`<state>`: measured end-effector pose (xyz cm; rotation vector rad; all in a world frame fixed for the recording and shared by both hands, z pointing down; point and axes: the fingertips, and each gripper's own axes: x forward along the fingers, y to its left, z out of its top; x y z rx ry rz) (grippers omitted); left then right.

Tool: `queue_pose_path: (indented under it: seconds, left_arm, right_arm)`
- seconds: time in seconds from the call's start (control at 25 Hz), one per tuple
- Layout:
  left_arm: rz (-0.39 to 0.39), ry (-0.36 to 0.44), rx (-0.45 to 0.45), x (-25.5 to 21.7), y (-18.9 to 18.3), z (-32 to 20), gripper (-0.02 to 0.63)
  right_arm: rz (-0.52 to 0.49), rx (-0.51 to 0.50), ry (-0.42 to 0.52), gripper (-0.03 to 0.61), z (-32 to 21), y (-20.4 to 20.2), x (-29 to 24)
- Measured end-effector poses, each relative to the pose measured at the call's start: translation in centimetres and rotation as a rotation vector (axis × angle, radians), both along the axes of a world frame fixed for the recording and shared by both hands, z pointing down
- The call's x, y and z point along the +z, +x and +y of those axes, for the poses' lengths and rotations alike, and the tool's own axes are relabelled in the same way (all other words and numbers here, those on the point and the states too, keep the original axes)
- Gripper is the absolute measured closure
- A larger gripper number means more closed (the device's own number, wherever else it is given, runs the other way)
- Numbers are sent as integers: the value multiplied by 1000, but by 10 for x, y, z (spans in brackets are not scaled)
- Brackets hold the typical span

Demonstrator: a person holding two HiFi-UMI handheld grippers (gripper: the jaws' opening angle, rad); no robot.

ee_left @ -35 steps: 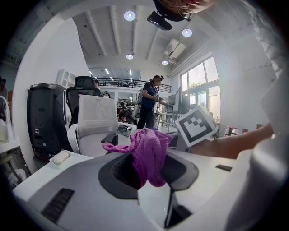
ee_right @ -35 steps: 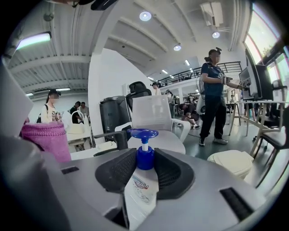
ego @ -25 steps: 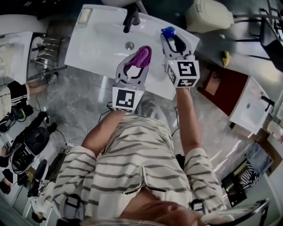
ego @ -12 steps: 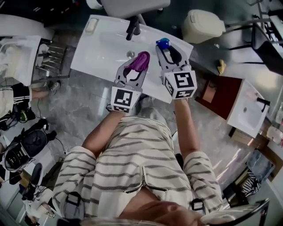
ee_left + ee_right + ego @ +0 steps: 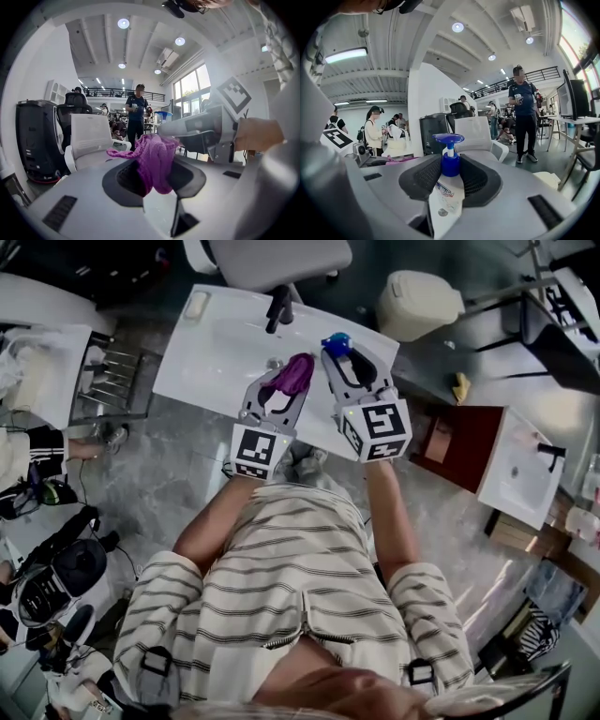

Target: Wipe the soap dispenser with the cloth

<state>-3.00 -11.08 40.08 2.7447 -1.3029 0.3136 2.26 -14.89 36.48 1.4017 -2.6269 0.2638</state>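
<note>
R hand-held gripper (image 5: 450,163) clamps soap dispenser (image 5: 448,190); L hand-held gripper (image 5: 153,169) grips cloth (image 5: 158,152).

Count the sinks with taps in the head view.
2. One sink is at top centre; the other sink is at the right edge. The white fixture at far left may be a third, too cropped to tell.

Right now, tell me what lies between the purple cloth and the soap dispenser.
Head view: only one jaw of the right tongs gripping the soap dispenser; the purple cloth hangs alongside.
</note>
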Motion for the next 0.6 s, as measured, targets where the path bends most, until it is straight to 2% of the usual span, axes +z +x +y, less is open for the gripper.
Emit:
queue_pose_path:
  seconds: [0.24, 0.6]
  left_arm:
    - [-4, 16, 14, -12, 2, 11, 483]
    - [-15, 30, 86, -12, 15, 32, 483]
  right_arm:
    - [5, 2, 15, 454, 12, -4, -13]
    - [28, 18, 26, 454, 24, -12, -19]
